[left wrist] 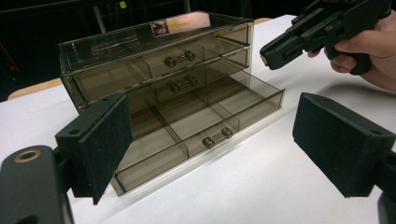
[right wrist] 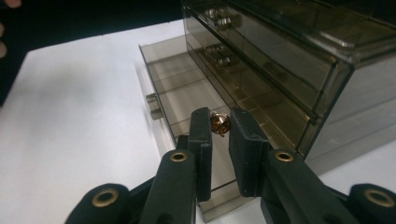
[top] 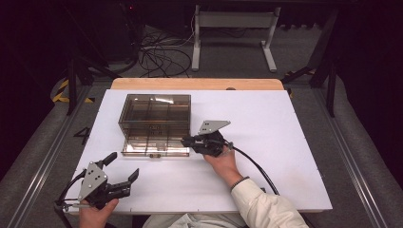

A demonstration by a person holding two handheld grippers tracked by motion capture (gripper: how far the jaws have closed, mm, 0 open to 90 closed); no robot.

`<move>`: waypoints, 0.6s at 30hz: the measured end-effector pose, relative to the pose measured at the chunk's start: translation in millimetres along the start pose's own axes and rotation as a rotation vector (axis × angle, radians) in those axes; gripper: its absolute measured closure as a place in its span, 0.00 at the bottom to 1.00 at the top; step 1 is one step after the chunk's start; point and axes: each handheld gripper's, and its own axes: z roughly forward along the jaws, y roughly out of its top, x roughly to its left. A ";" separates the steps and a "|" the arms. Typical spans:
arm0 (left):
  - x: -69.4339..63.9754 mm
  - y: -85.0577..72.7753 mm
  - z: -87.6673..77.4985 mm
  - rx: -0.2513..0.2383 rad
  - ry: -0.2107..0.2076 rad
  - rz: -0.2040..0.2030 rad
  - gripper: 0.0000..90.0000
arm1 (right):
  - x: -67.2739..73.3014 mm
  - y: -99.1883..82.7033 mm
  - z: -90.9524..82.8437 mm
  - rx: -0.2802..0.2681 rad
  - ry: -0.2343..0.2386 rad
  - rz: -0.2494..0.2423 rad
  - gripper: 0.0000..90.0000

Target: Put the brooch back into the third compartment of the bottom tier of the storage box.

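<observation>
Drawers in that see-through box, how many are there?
3. The top drawer and middle drawer are pushed in, stacked in the smoky organizer box. The bottom drawer is pulled out toward the person.

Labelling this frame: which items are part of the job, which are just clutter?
In the job:
- right gripper, shut on small gold-coloured piece
- drawer box
- open bottom drawer

Lying about:
- left gripper, open, idle
- floor cables
- white frame

Background's just a white table top (top: 285, 142) with a wooden edge (top: 197, 84) at the far side, a white desk frame (top: 235, 28) behind it, and tangled cables (top: 159, 54) on grey floor.
</observation>
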 end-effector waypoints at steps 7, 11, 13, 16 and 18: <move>-0.6 0.3 0.3 -0.002 -0.004 -0.001 0.14 | 1.5 -4.9 5.2 0.005 -0.011 0.005 0.89; -0.4 0.3 0.3 -0.002 -0.006 0.002 0.14 | 5.5 -6.1 7.4 0.014 -0.024 -0.023 0.89; -0.4 0.4 0.0 -0.003 -0.006 0.000 0.14 | 7.9 -5.8 7.9 0.012 -0.024 -0.039 0.88; -0.4 0.4 -0.1 -0.004 -0.006 -0.001 0.14 | 7.8 -6.4 8.2 0.012 -0.029 -0.039 0.88; -0.4 0.3 0.1 -0.004 -0.007 -0.002 0.14 | 6.7 -6.8 8.5 0.011 -0.027 -0.033 0.88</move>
